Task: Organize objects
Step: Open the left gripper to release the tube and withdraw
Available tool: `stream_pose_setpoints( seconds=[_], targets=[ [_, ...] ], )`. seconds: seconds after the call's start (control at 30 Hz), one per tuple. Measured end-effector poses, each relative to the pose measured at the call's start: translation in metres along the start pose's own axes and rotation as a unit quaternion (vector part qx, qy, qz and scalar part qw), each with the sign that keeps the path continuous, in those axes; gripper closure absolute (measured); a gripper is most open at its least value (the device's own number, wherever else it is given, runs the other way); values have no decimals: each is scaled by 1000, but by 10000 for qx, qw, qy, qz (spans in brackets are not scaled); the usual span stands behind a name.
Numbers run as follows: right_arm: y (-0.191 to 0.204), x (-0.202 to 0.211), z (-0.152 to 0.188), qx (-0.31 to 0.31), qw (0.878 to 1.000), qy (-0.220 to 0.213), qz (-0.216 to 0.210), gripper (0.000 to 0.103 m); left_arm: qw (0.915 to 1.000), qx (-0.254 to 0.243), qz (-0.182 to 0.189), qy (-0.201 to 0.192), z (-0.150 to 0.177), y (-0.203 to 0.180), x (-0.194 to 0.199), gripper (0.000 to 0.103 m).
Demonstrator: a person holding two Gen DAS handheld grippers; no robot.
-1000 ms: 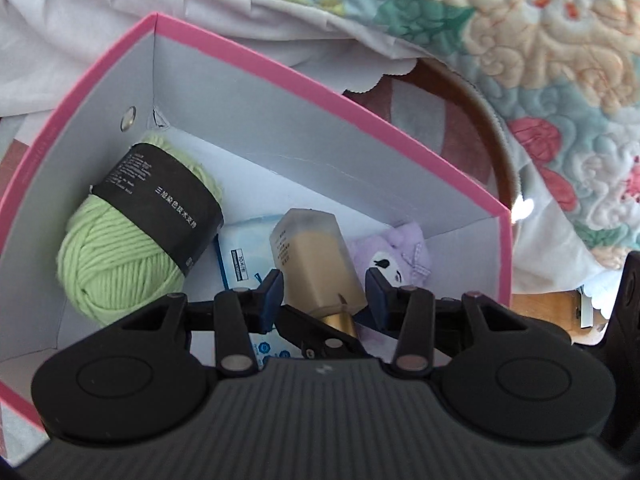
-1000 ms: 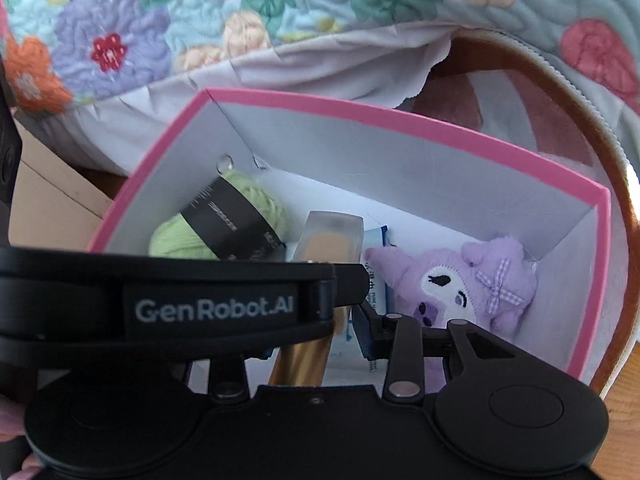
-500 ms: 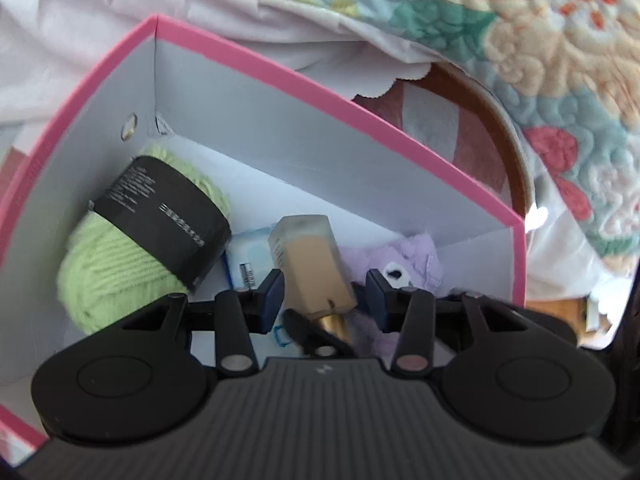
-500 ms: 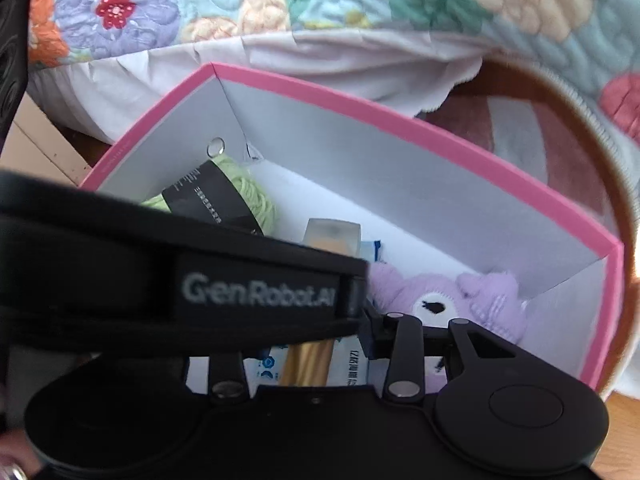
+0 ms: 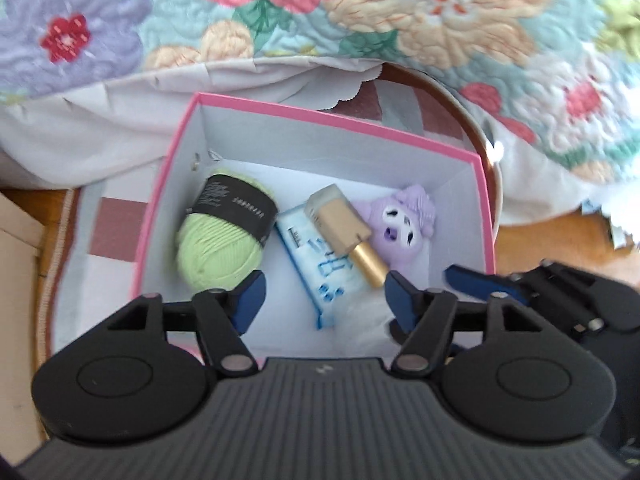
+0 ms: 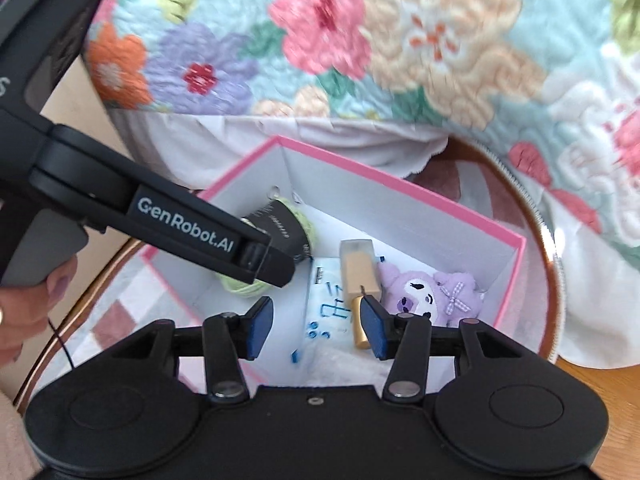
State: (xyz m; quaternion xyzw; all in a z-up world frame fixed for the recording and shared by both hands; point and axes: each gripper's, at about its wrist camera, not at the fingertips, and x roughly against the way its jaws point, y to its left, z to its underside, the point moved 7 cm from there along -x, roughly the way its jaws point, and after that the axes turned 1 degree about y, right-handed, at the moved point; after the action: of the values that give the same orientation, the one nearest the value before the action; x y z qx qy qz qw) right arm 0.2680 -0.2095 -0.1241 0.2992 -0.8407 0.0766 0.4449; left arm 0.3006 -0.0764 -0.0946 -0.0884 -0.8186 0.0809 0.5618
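Observation:
A white box with a pink rim [image 5: 332, 116] holds a green yarn ball [image 5: 216, 244], a blue-and-white packet [image 5: 316, 272], a beige bottle with a gold cap [image 5: 340, 224] and a purple plush toy [image 5: 404, 220]. The bottle lies across the packet, free of any pads. My left gripper [image 5: 325, 298] hangs above the box's near side, its jaws opening with nothing between them. In the right wrist view the box [image 6: 400, 184], bottle [image 6: 358, 268], plush [image 6: 432, 296] and packet [image 6: 328, 300] show again. My right gripper [image 6: 316, 326] hovers above them, jaws opening and empty. The left gripper's body [image 6: 180, 224] hides part of the yarn [image 6: 240, 286].
A floral quilt [image 5: 360, 20] with a white underside hangs behind the box. The box sits on a round checked mat [image 5: 116, 232] with a brown rim, on a wooden floor [image 5: 540, 248]. A hand [image 6: 24, 312] holds the left gripper's handle.
Both grippers have risen and drawn back from the box. The left one has let go of the bottle, which now lies in the box. Both pairs of jaws stand wider.

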Motion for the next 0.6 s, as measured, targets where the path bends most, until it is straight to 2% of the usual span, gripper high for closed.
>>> stream_pose_setpoints(
  seconds=[0.13,0.23,0.47,0.6],
  targets=[
    [15,28,6,-65,9998,172,39,49,9999,-165,47,-17,18,2,30,29],
    [30,52,10,154,9998,26,137,49,9995,-288,108,-2,32,2,44,25],
    [62,98,28,537,9984,-104,132,39,9984,-540,143,132,68,7,70,23],
    [74,114,41,548,9984,-118,125,32,9981,-600,101,118,85,14,78,22]
  ],
)
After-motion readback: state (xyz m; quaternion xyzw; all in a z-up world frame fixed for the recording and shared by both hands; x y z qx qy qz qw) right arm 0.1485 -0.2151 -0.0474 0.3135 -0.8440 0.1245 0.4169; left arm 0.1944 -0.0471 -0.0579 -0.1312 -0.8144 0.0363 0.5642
